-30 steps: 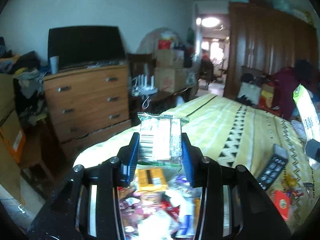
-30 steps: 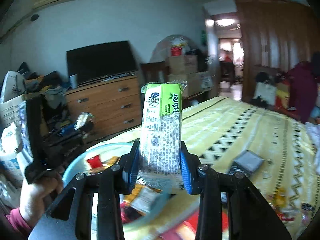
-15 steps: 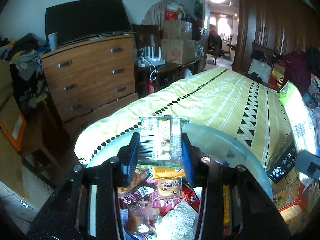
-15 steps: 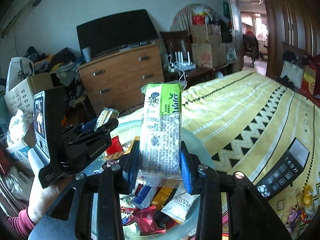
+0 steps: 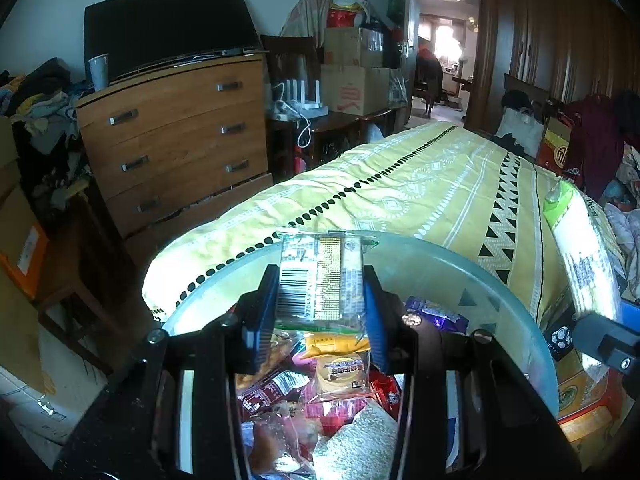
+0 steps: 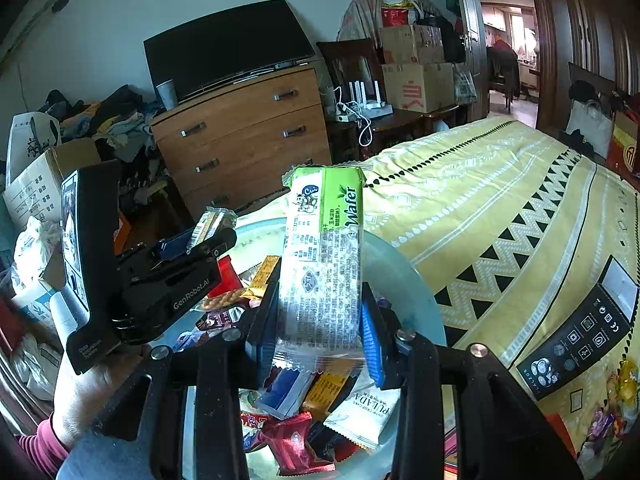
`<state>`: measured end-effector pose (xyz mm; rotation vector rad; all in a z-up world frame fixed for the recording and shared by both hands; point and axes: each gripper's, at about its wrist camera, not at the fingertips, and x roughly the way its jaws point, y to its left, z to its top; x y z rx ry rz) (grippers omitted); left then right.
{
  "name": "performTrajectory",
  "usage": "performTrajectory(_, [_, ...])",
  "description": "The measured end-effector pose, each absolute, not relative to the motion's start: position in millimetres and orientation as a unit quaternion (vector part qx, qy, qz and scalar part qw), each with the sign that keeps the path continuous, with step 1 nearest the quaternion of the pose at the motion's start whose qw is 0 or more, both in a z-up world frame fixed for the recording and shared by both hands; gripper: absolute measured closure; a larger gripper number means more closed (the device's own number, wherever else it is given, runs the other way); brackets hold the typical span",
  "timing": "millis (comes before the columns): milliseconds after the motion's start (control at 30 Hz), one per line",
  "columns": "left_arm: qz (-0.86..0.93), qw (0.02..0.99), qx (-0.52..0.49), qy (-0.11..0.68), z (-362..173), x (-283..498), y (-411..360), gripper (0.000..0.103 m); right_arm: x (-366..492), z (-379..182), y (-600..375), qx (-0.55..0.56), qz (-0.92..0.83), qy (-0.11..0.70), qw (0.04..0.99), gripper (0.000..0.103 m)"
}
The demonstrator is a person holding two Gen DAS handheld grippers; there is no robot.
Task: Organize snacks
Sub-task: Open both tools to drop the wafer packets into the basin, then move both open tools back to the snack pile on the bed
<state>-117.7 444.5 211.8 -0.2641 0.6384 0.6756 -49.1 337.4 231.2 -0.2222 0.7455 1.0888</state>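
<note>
My left gripper (image 5: 320,312) is shut on a small snack packet (image 5: 320,276) with a barcode and holds it over a pale blue basin (image 5: 472,280) full of wrapped snacks (image 5: 340,376). My right gripper (image 6: 320,332) is shut on a long green wafer pack (image 6: 324,256), upright above the same basin (image 6: 400,280). The left gripper (image 6: 196,248) with its packet (image 6: 210,222) shows at the left of the right wrist view. The wafer pack (image 5: 580,252) shows at the right edge of the left wrist view.
The basin rests on a bed with a yellow patterned cover (image 5: 420,184). A black remote box (image 6: 580,332) and loose snacks (image 6: 624,380) lie on the bed at right. Red and yellow boxes (image 5: 584,408) lie beside the basin. A wooden dresser (image 5: 176,136) stands beyond.
Both grippers have come down and tilted toward the basin, which now fills the lower part of both views. Each still holds its packet.
</note>
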Motion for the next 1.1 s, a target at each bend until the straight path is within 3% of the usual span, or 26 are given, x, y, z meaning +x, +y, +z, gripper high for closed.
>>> performTrajectory(900, [0.319,0.874,-0.123,0.347,189.3,-102.2,451.3,0.060,-39.0,215.8,353.9,-0.099,0.503,0.363,0.778,0.062])
performTrajectory(933, [0.320,0.873,-0.122,0.348,188.7,-101.8,451.0,0.058,-38.9,215.0,354.8,-0.100,0.504,0.365,0.777,0.062])
performTrajectory(1033, [0.325,0.872,-0.114,0.348,188.4,-102.0,449.3,0.039,-39.3,212.6,355.5,-0.103,0.503,0.369,0.775,0.061])
performTrajectory(1100, [0.330,0.870,-0.109,0.349,189.2,-101.7,447.8,0.022,-39.1,211.0,355.6,-0.102,0.503,0.374,0.772,0.060])
